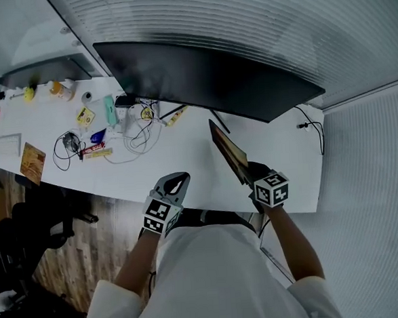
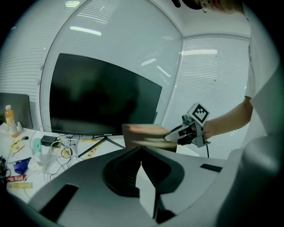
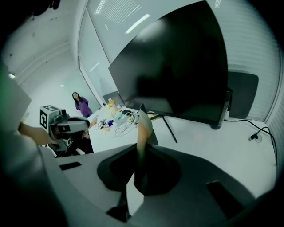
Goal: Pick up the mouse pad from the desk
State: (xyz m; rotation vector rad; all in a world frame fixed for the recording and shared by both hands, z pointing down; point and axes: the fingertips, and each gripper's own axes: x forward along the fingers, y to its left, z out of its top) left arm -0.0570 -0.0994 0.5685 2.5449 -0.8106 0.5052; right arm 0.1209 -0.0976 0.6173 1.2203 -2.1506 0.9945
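Thin, flat, rectangular mouse pad point(image 1: 227, 150), brown printed face, held on edge above white tabletop point(image 1: 283, 145) in front of black monitor point(image 1: 207, 76), right gripper point(image 3: 142, 148) with fingers clamped on the pad's edge, left gripper point(image 2: 141, 150) with fingers together, empty.

The mouse pad point(image 1: 228, 153) looks matt and pliant, the white desk point(image 1: 192, 163) smooth, the monitor point(image 1: 206, 73) glossy
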